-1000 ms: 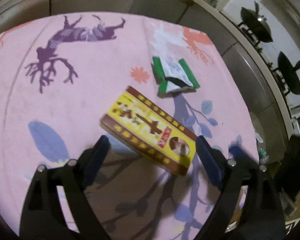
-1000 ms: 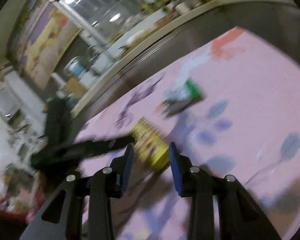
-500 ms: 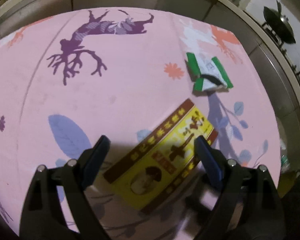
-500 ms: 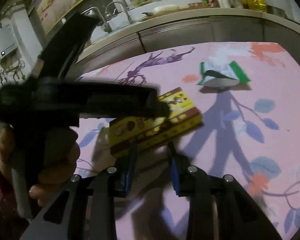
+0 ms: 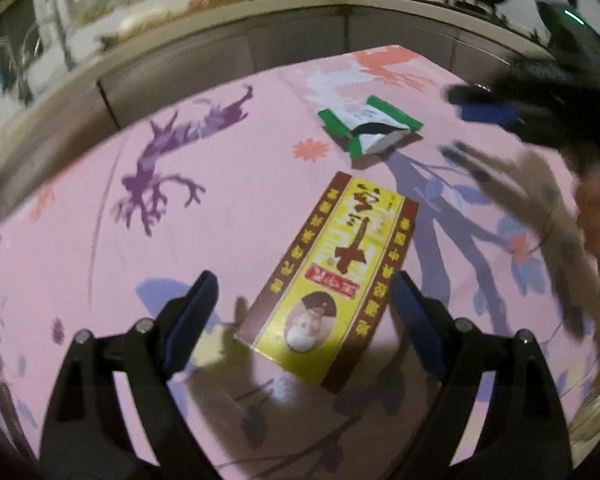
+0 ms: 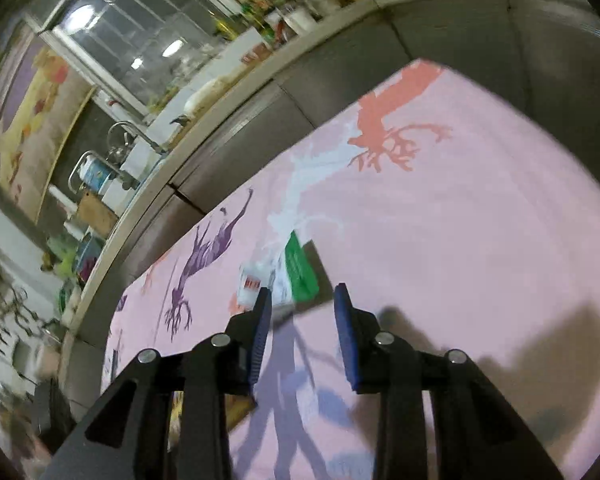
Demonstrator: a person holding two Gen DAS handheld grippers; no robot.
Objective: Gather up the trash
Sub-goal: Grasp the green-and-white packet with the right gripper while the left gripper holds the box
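Observation:
A yellow and brown flat carton [image 5: 332,280] lies on the pink patterned tablecloth [image 5: 228,184]. My left gripper [image 5: 304,308] is open, its jaws straddling the carton's near end without touching it. A crumpled green and white wrapper [image 5: 370,126] lies beyond the carton. In the right wrist view the wrapper [image 6: 296,268] sits just ahead of my right gripper [image 6: 300,312], which is open with a narrow gap and holds nothing. The right gripper also shows blurred at the right edge of the left wrist view [image 5: 500,116].
The table's far edge meets grey cabinet fronts [image 5: 220,60] under a cluttered counter. A sink with a faucet [image 6: 132,136] stands at the back left. A corner of the carton [image 6: 220,408] shows behind my right gripper's left finger.
The left view has swung so the carton now lies lengthwise between the left jaws. The right gripper has moved off the carton to the green wrapper and its jaws stand wider.

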